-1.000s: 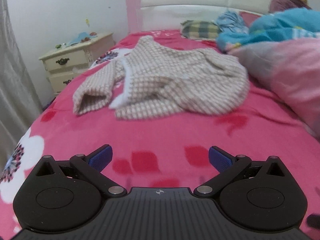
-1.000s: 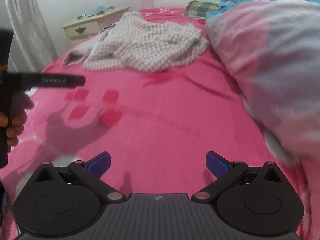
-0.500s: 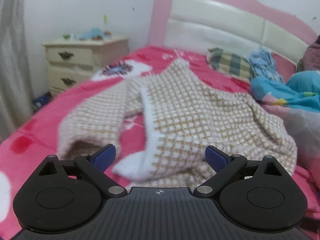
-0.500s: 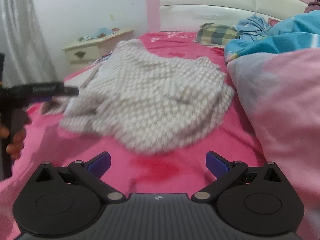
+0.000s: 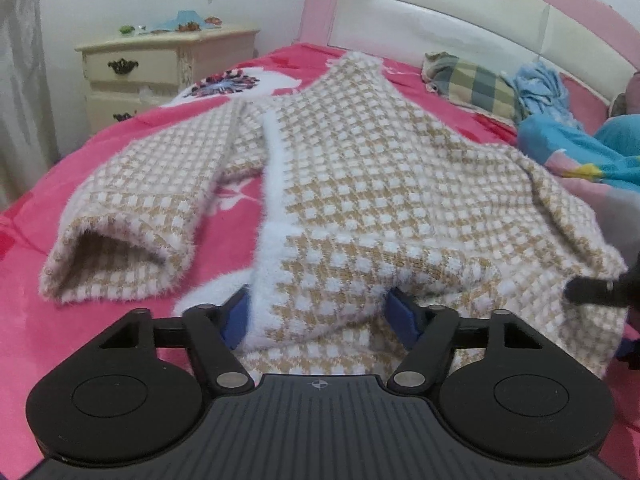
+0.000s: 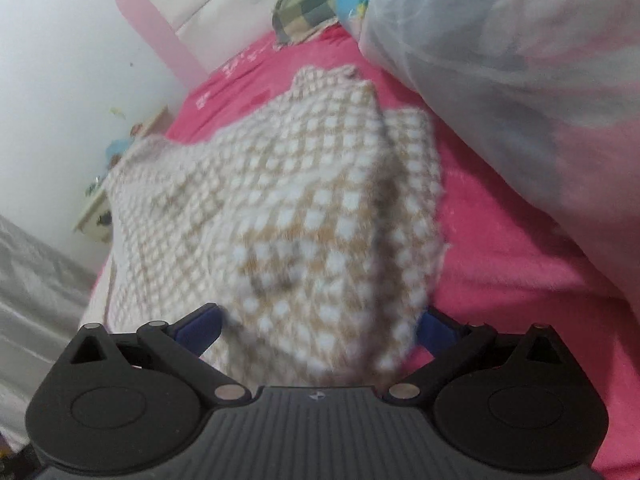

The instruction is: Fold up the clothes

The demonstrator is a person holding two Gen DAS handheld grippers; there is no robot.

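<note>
A beige and white checked fuzzy sweater (image 5: 360,184) lies crumpled on the pink bed (image 5: 120,312). One sleeve (image 5: 132,236) points to the left with its cuff open. My left gripper (image 5: 320,316) is open, with the sweater's near hem and white trim between its blue pads. My right gripper (image 6: 320,328) is open too, with a bunched part of the sweater (image 6: 304,216) between its pads. The right gripper's tip (image 5: 592,292) shows at the right edge of the left wrist view.
A cream nightstand (image 5: 160,68) stands left of the bed. A pink and white headboard (image 5: 460,28) is behind. A plaid pillow (image 5: 472,84) and blue clothes (image 5: 540,88) lie near it. A pink and white quilt (image 6: 520,80) is heaped on the right.
Both grippers have moved forward along the bed to the sweater. Its near edge now lies between the open pads of each. The right view has tilted.
</note>
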